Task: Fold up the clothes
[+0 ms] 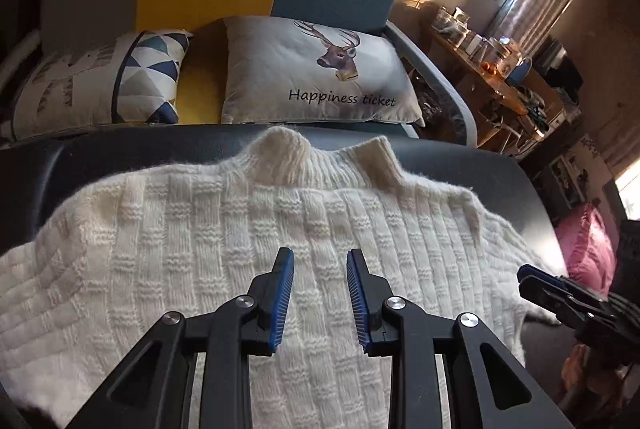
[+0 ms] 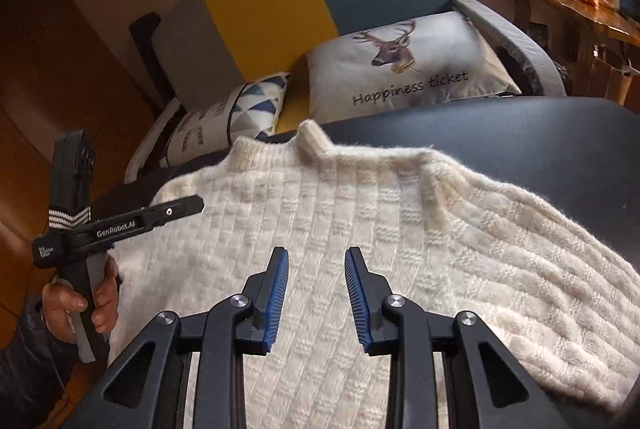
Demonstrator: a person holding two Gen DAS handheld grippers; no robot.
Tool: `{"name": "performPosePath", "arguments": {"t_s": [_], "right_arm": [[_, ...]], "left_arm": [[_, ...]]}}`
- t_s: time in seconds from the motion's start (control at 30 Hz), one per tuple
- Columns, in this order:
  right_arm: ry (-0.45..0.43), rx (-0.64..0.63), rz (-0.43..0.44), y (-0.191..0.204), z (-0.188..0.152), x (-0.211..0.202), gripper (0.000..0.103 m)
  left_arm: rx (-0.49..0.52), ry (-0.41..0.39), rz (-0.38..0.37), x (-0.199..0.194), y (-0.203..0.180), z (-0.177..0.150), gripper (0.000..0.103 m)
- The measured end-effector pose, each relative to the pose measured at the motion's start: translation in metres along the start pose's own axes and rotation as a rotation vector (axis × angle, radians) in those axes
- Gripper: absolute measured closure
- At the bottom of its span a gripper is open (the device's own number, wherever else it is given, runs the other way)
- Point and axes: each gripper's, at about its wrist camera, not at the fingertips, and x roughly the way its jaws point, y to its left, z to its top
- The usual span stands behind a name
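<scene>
A cream knit sweater (image 1: 192, 229) lies spread flat on a dark padded surface (image 1: 480, 169), its ribbed collar (image 1: 320, 157) at the far edge. My left gripper (image 1: 320, 257) hovers open over the middle of the sweater with nothing between its blue pads. From the right wrist view, my right gripper (image 2: 316, 255) is open too, above the sweater (image 2: 360, 213), whose right sleeve (image 2: 540, 269) runs out to the right. The right gripper (image 1: 526, 277) shows at the sweater's right edge. The left gripper (image 2: 198, 205), held in a hand (image 2: 64, 305), sits at the left edge.
Behind the dark surface (image 2: 520, 133) stands a sofa with a deer cushion (image 1: 320, 73) and a triangle-pattern cushion (image 1: 148, 73). A cluttered wooden table (image 1: 500, 69) is at the right, and a pink cushion (image 1: 584, 253) lies low on the right.
</scene>
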Motion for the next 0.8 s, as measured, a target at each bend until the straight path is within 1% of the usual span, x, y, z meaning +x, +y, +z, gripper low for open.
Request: {"name": "performPosePath", "arguments": {"t_s": [0.07, 0.1, 0.13, 0.17, 0.23, 0.27, 0.33, 0.4, 0.53, 0.6, 0.63, 0.67, 0.73, 0.8], "right_arm": [[-0.063, 0.216, 0.096, -0.047, -0.014, -0.021, 0.073], [-0.098, 0.325, 0.131, -0.073, -0.026, -0.035, 0.072], [-0.133, 0.433, 0.156, -0.100, -0.040, -0.050, 0.071], [-0.184, 0.536, 0.163, -0.127, -0.059, -0.069, 0.071], [-0.307, 0.740, 0.150, -0.179, -0.102, -0.113, 0.070], [-0.377, 0.836, 0.122, -0.202, -0.126, -0.139, 0.070], [-0.514, 0.980, 0.045, -0.239, -0.170, -0.187, 0.067], [-0.612, 1.101, -0.017, -0.269, -0.206, -0.223, 0.066], [-0.691, 1.217, -0.075, -0.307, -0.237, -0.254, 0.066], [-0.696, 1.243, -0.071, -0.321, -0.240, -0.256, 0.066], [-0.707, 1.244, -0.062, -0.326, -0.238, -0.255, 0.069], [-0.713, 1.234, -0.068, -0.329, -0.234, -0.255, 0.069], [-0.712, 1.203, -0.099, -0.334, -0.222, -0.254, 0.069], [-0.685, 1.154, -0.127, -0.335, -0.206, -0.249, 0.069]], "left_arm": [[0.006, 0.006, -0.027, 0.007, -0.006, 0.002, 0.076], [0.015, 0.012, -0.045, 0.012, -0.012, 0.002, 0.076], [0.023, 0.018, -0.062, 0.016, -0.018, 0.002, 0.076], [0.032, 0.024, -0.080, 0.021, -0.025, 0.001, 0.075], [0.060, 0.051, -0.123, 0.035, -0.048, -0.005, 0.074], [0.077, 0.066, -0.142, 0.043, -0.060, -0.009, 0.074], [0.092, 0.103, -0.163, 0.057, -0.082, -0.018, 0.074], [0.097, 0.135, -0.196, 0.067, -0.102, -0.028, 0.074], [0.162, 0.173, -0.192, 0.075, -0.138, -0.048, 0.073], [0.193, 0.193, -0.188, 0.075, -0.152, -0.057, 0.073], [0.208, 0.202, -0.187, 0.075, -0.158, -0.062, 0.072], [0.221, 0.207, -0.183, 0.074, -0.163, -0.065, 0.071], [0.242, 0.219, -0.175, 0.073, -0.171, -0.071, 0.069], [0.255, 0.230, -0.174, 0.071, -0.178, -0.076, 0.068]]}}
